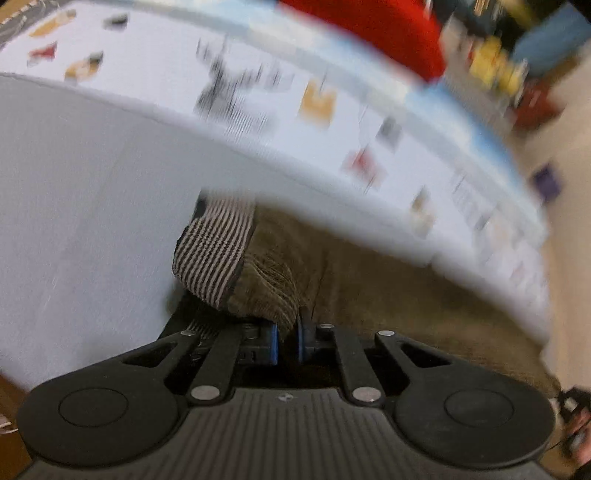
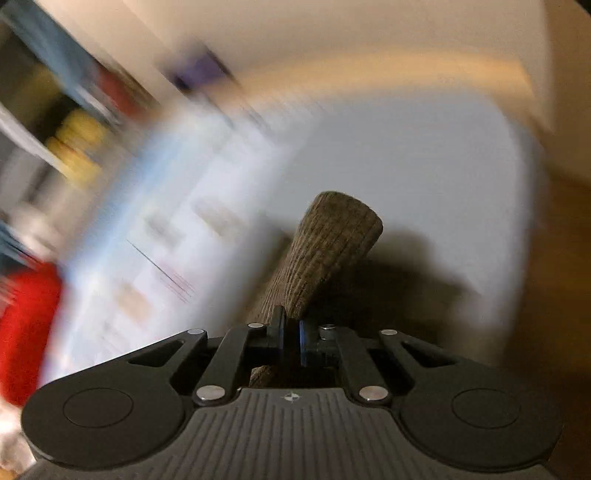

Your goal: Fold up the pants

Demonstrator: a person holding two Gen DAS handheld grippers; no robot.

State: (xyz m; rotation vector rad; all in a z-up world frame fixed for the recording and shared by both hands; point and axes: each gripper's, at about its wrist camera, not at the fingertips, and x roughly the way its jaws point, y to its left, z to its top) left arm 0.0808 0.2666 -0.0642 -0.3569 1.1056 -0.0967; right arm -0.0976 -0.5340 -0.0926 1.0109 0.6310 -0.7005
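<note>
Olive-brown corduroy pants [image 1: 369, 280] lie on a white table [image 1: 81, 206]. In the left wrist view a corner of the waist is turned up and shows a striped lining [image 1: 214, 254]. My left gripper [image 1: 287, 338] is shut on this corduroy edge, the fabric pinched between its blue pads. In the right wrist view a narrow fold of the same pants [image 2: 325, 254] stands up from the jaws. My right gripper [image 2: 291, 339] is shut on it, above the table [image 2: 424, 177]. Both views are blurred.
A white sheet printed with small coloured pictures [image 1: 332, 122] covers the far part of the table and is also in the right wrist view [image 2: 155, 240]. A red object [image 1: 369, 33] and shelves with yellow items [image 1: 495, 70] stand beyond. Wooden floor [image 2: 554, 277] lies past the table's edge.
</note>
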